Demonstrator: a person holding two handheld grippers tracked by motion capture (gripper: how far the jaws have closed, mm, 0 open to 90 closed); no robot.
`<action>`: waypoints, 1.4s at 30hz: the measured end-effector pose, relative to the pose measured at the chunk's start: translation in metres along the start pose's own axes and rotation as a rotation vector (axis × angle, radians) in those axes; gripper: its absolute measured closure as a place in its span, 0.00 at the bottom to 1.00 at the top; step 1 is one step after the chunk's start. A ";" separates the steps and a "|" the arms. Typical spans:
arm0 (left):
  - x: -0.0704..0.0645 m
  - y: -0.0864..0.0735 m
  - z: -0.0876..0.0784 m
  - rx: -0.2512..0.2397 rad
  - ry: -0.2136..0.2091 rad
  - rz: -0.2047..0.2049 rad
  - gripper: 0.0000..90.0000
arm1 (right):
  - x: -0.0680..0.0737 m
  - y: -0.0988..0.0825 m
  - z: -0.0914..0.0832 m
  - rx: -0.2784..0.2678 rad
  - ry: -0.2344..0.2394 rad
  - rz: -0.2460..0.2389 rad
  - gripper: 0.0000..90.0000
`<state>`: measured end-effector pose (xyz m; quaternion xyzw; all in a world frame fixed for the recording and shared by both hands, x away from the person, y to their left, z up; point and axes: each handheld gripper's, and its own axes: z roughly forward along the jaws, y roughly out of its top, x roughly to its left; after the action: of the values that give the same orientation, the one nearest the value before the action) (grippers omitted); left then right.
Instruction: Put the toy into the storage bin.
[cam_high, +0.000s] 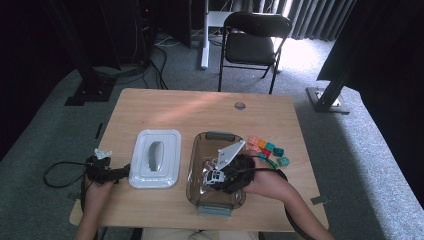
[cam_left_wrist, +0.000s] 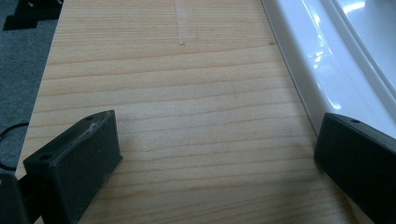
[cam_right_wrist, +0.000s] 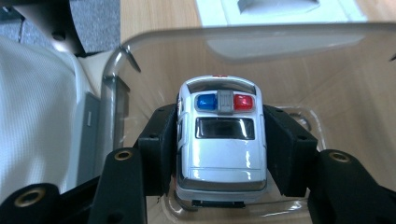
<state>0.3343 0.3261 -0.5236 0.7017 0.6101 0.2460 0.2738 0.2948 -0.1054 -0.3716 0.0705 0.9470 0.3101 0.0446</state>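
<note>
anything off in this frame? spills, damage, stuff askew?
Nothing stands out. The right gripper holds the toy police car squarely over the clear container. The white lid lies flat beside it, the coloured blocks sit grouped on the table, and the left gripper is open.

Probably a lab or studio: dark curtains (cam_high: 395, 40), carpet, metal stands (cam_high: 332, 85), folding chair (cam_high: 252, 42).

The high view looks forward and down over the whole tabletop (cam_high: 165, 107) from the person's side. The left gripper view rides low, skimming bare wood beside the white lid (cam_left_wrist: 327, 51). The right gripper view sits close behind its claw (cam_right_wrist: 219, 149), sharing the clear bin (cam_right_wrist: 140, 42) and that lid beyond.
</note>
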 end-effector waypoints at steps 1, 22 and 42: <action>0.000 0.000 0.000 0.000 0.000 0.000 0.01 | 0.000 -0.001 0.003 0.014 0.003 0.002 0.54; 0.000 0.000 0.000 0.000 0.000 0.000 0.01 | -0.001 0.001 0.051 0.242 0.052 -0.028 0.53; 0.000 0.000 0.000 0.000 0.000 0.001 0.01 | -0.001 0.005 0.069 0.387 0.059 -0.060 0.53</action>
<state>0.3343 0.3262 -0.5235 0.7019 0.6099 0.2459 0.2736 0.3054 -0.0613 -0.4243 0.0401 0.9915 0.1229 0.0115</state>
